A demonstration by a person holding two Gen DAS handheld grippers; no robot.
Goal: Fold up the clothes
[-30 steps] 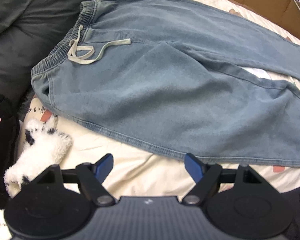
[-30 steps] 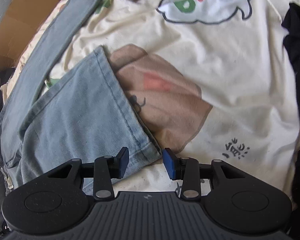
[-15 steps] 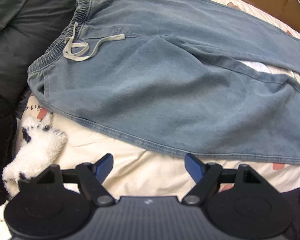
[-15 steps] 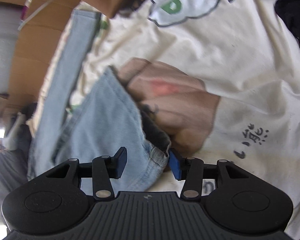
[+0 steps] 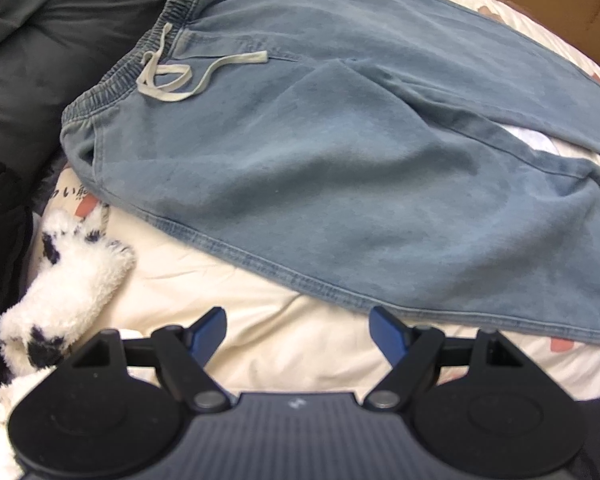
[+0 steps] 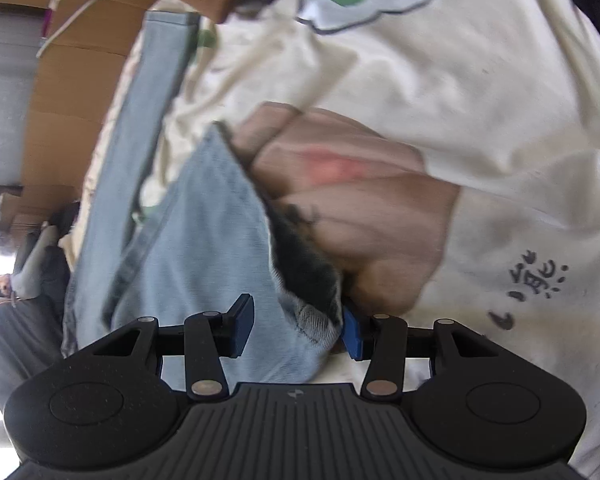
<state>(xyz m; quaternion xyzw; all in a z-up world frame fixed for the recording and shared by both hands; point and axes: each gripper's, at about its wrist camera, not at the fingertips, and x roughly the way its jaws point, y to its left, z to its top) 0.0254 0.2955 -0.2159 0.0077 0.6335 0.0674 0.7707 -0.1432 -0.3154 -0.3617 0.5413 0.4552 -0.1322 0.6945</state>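
Cream printed bedding [image 5: 284, 332] carrying light-blue jeans [image 5: 340, 168], lying flat. Left gripper [image 5: 298, 330] hovering wide apart, empty. Right gripper [image 6: 298, 330] partly spread, leg hem [image 6: 312, 322] sitting between pads.

Soft, even indoor light; both fisheye views bowed at the edges, right wrist view motion-blurred.

Left wrist view: diffuse light, no glare, the light blue denim drawstring trousers [image 5: 340, 168] mildly soft with shallow fold shadows; dark grey quilted bedding [image 5: 48, 48] at upper left underexposed. Right wrist view: brighter, blown-out white at the left edge as from a window; the cream printed bedsheet [image 6: 480, 100] smeared, the trouser-leg hem [image 6: 308, 320] casting a dark shadow, black gripper body sharp along the bottom.
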